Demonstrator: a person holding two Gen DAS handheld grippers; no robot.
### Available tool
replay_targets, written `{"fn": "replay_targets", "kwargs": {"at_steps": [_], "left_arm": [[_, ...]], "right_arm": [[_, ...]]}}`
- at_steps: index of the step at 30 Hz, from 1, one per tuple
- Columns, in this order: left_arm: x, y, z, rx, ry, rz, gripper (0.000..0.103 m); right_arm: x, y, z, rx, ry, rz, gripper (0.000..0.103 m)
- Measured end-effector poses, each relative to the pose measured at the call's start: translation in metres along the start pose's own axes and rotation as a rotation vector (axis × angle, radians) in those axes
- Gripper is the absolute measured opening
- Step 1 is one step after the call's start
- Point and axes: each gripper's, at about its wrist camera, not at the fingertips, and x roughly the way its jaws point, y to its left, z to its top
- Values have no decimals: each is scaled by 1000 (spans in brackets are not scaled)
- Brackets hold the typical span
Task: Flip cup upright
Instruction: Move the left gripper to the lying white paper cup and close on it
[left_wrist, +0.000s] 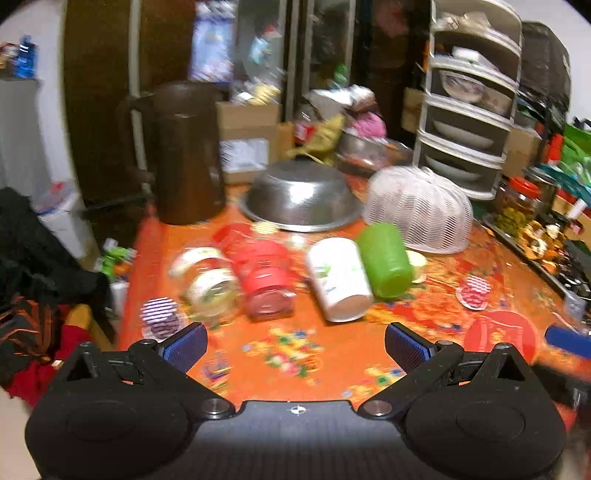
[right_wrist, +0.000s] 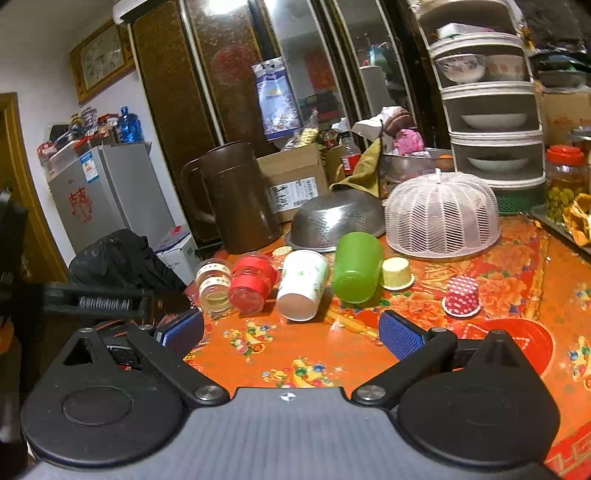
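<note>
Several cups lie on their sides in a row on the orange flowered table (right_wrist: 332, 354): a clear cup (right_wrist: 214, 286) (left_wrist: 207, 280), a red cup (right_wrist: 251, 284) (left_wrist: 264, 278), a white paper cup (right_wrist: 301, 284) (left_wrist: 338, 278) and a green cup (right_wrist: 356, 267) (left_wrist: 386, 260). A small yellow cup (right_wrist: 397, 273) and a red dotted cup (right_wrist: 461, 297) (left_wrist: 472, 291) stand upside down. My left gripper (left_wrist: 295, 347) is open and empty in front of the row. My right gripper (right_wrist: 291, 332) is open and empty, also short of the cups.
Behind the cups stand a brown jug (right_wrist: 236, 199), an upturned steel colander (right_wrist: 338, 219), a white mesh food cover (right_wrist: 441, 216) and a tiered dish rack (right_wrist: 491, 110). Jars and a tray sit at the right edge (right_wrist: 565, 184). The table's left edge drops beside black clothing (right_wrist: 122, 258).
</note>
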Motion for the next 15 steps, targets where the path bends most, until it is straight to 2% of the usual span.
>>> {"fn": "replay_targets", "kwargs": {"at_steps": [2, 4, 6, 11, 13, 15], "left_arm": [[16, -7, 18, -16, 39, -27, 103], [41, -18, 38, -27, 91, -21, 103], [68, -25, 51, -54, 164, -23, 95], [119, -43, 62, -68, 257, -20, 95], [135, -45, 62, -81, 283, -18, 87], [148, -44, 61, -100, 308, -11, 86]], "right_arm": [[-4, -10, -2, 20, -3, 0, 102], [-7, -19, -4, 41, -2, -7, 102], [-12, -27, -6, 55, -1, -13, 102], [-28, -45, -10, 86, -12, -33, 102], [-34, -53, -10, 99, -19, -42, 102], [-37, -60, -11, 111, -25, -45, 102]]}}
